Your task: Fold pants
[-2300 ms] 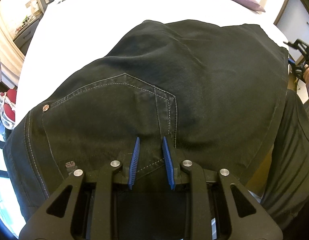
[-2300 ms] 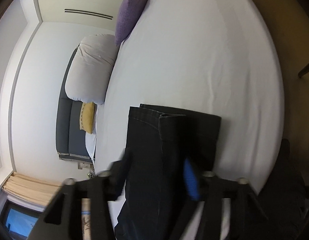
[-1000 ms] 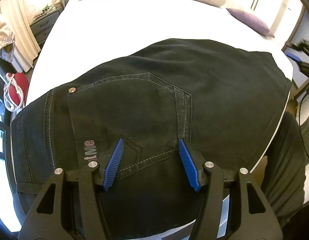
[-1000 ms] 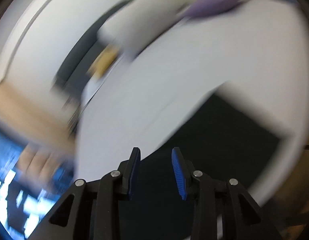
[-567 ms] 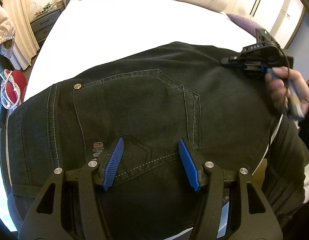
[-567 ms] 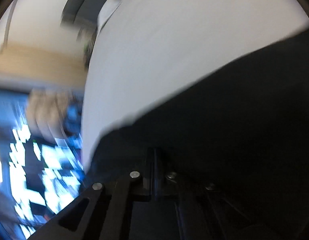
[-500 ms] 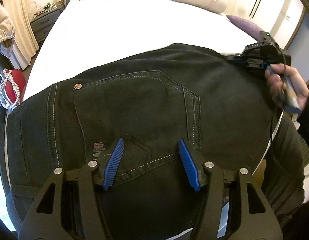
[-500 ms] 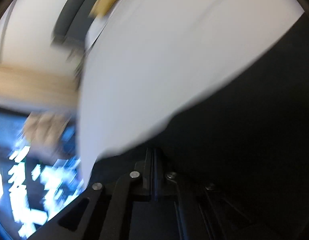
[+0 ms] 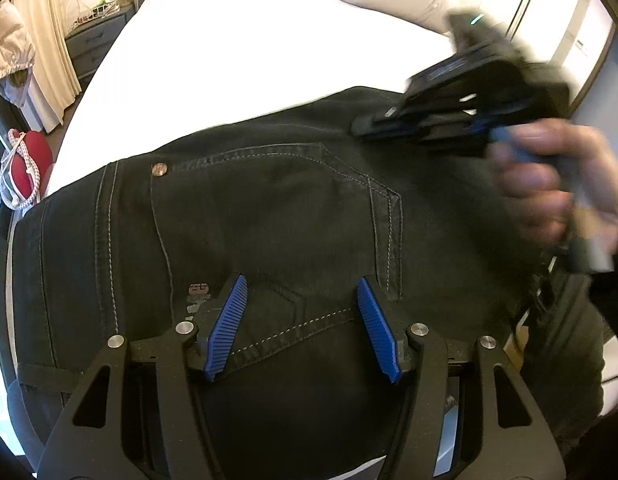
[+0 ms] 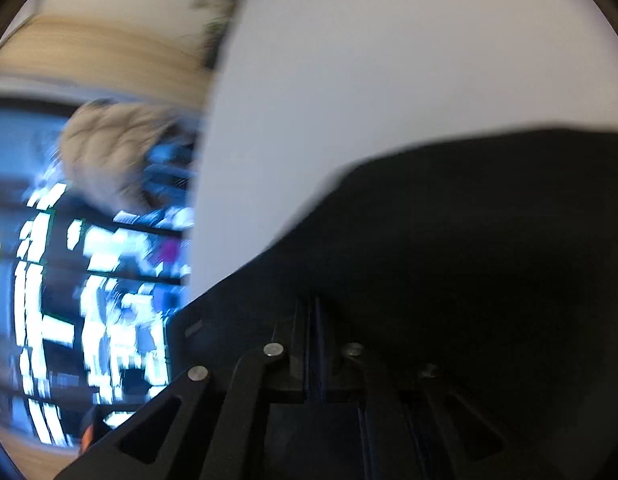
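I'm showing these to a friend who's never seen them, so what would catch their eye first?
The black pants fill the near part of the white bed, back pocket up. The left claw hangs open over that pocket. The right claw, blurred and shut, is at the pants' far edge, with a hand behind it.

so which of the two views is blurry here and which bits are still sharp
Left wrist view: mostly sharp, stitching on the black pants crisp, left tool clear, but the right tool and the hand holding it are motion-smeared; white bed looks overexposed. Right wrist view: the whole background is streaked, pants a featureless dark mass; only the tool's own frame stays fairly sharp.
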The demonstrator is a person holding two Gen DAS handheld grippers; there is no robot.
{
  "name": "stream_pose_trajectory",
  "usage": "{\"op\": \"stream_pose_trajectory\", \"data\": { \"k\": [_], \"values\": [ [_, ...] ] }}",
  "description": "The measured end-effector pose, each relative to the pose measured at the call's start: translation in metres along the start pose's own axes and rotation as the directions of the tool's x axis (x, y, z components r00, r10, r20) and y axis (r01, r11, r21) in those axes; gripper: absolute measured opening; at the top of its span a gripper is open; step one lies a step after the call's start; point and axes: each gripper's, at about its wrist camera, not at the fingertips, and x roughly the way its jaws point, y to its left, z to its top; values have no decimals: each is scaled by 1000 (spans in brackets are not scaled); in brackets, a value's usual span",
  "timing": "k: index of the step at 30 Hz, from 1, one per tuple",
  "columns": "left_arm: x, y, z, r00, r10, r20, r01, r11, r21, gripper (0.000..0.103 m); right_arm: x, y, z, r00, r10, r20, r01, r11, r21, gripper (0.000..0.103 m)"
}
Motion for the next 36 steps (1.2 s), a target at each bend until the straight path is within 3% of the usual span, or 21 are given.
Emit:
{"op": "stream_pose_trajectory", "data": {
  "k": [2,5,7,11,13,14,15,17,19,21,25,28,32,34,35,36],
  "values": [
    [0,1,-1,1000,-3,2,3,1000,-4,56,-4,-26,17,994,85,70,-92,990,103,0],
    [0,2,0,1000,-1,6,1,1000,-5,56,-45,-43,35,966,-86,242,42,982,183,2],
    [0,1,-1,1000,2,8,-2,1000,-2,56,-71,-51,32,954,-102,280,40,975,220,18],
    [2,0,-3,1000,8,17,-8,1000,0,57,-86,-39,-18,980,49,192,-71,991,111,21],
    [2,-3,-3,1000,18,14,-19,1000,5,57,-74,-34,-54,989,77,127,-86,994,69,27],
    [2,-5,-3,1000,24,10,-24,1000,8,57,-69,-41,-68,992,49,113,-57,996,67,24],
    [2,-6,-3,1000,27,5,-27,1000,11,57,-70,-55,-82,991,49,122,-59,996,73,1],
    [3,-8,-2,1000,29,-1,-29,999,19,57,-85,-91,-95,978,112,177,-140,977,159,0],
    [3,-9,-2,1000,29,-3,-29,999,18,57,-114,-126,-95,954,125,272,-193,952,240,0],
    [3,-9,-1,1000,30,0,-30,999,11,57,-152,-150,-90,932,38,359,-135,959,251,0],
    [4,-10,-1,999,37,0,-37,999,20,57,-228,-213,-80,855,-95,511,-102,934,343,0],
    [4,-9,0,1000,31,0,-31,999,15,57,-266,-254,-80,788,-173,591,-113,902,416,0],
    [3,-9,1,999,33,-4,-32,999,12,57,-322,-280,-81,673,-364,644,-52,845,532,0],
    [-6,-9,4,999,40,8,-40,999,-9,57,-343,-276,-89,628,-477,616,5,793,609,16],
    [-16,-10,6,998,47,37,-47,999,-24,57,-348,-267,-94,619,-478,623,6,796,605,16],
    [-28,-13,9,996,34,76,-33,999,-24,57,-346,-254,-98,633,-418,652,-21,832,554,16]
  ]
}}
